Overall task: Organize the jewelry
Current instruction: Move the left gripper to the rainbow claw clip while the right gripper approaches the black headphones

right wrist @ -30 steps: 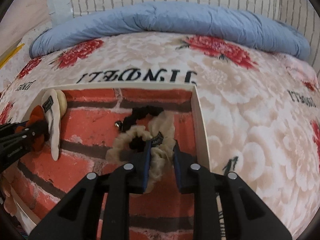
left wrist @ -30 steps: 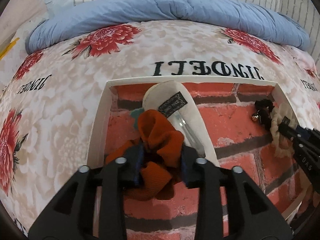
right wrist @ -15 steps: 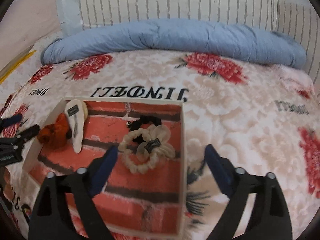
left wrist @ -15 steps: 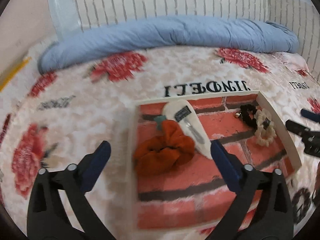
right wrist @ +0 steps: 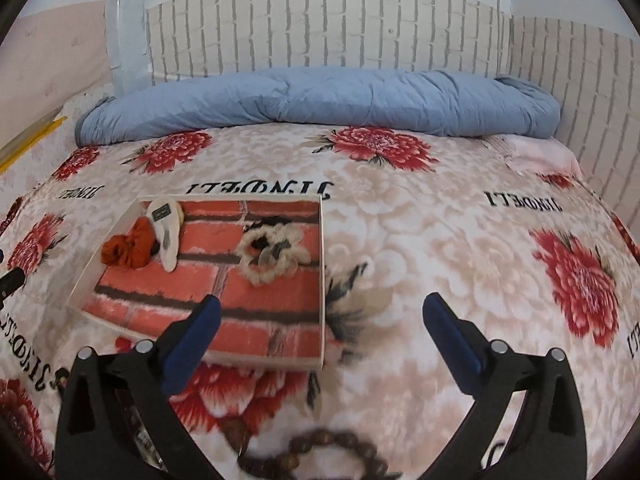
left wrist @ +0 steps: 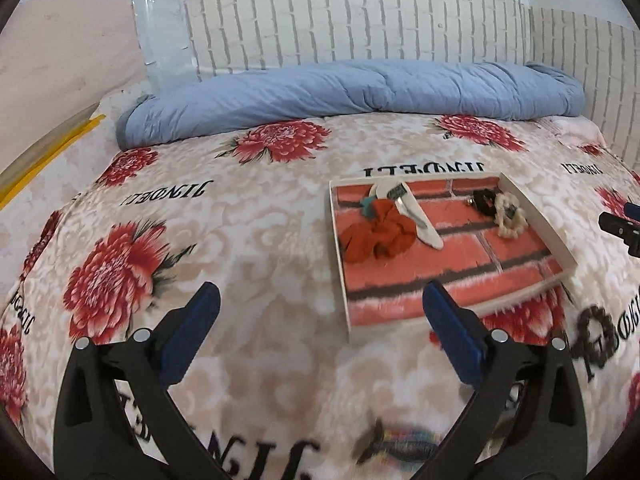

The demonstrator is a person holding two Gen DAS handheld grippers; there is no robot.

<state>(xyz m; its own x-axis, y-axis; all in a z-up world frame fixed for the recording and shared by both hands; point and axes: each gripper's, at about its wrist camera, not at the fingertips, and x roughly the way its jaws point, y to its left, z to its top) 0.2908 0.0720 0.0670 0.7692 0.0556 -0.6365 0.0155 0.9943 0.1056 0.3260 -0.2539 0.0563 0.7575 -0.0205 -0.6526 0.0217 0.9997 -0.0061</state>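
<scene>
Scrunchies, orange (left wrist: 376,236) and cream (right wrist: 272,256), soft and ruffled, lie in shallow brick-print tray (left wrist: 556,240); left gripper (left wrist: 320,320) spread wide, empty; right gripper (right wrist: 320,324) opening, empty.

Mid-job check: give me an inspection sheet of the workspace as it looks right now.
Surface: floral bedspread, lettering printed on it.
Job's things: tray with brick-pattern liner holds orange scrunchie, white hair clip, cream scrunchie over a black one. Bead bracelet lies on the bedspread outside the tray, near the right gripper.
Clutter: blurred dark item at the bottom of the left view, cannot identify.
Grippers: left gripper open, empty; right gripper jaws opening, nothing between them.
Cables: nothing seen.
Surroundings: blue duvet rolled at the bed's head, brick-pattern wall behind.
</scene>
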